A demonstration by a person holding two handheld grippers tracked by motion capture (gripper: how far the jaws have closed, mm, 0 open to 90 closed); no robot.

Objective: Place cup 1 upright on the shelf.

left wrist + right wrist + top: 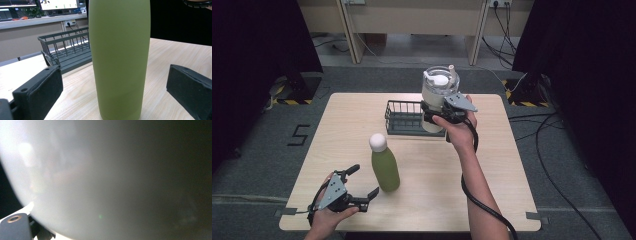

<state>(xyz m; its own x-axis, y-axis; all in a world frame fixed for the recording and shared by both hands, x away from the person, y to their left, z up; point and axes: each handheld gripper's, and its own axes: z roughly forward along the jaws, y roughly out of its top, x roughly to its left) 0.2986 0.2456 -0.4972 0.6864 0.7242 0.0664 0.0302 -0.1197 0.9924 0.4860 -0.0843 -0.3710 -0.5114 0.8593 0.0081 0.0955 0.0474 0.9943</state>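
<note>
A: Jaws on our right gripper (439, 116) are clamping the white cup (438, 95) above the wire basket (404, 119).

B: Our left gripper (362, 189), jaws gaping, is facing the green bottle (384, 167) on the counter (492, 165); closing likely comes next.

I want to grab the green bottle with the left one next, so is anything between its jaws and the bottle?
Nothing visible. The left hand-held gripper is open, and in its own view the green bottle stands upright on the table between and just ahead of the jaws. The wire basket sits farther back.

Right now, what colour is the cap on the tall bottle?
White, on the green bottle; the cap shows best in the high view.
</note>
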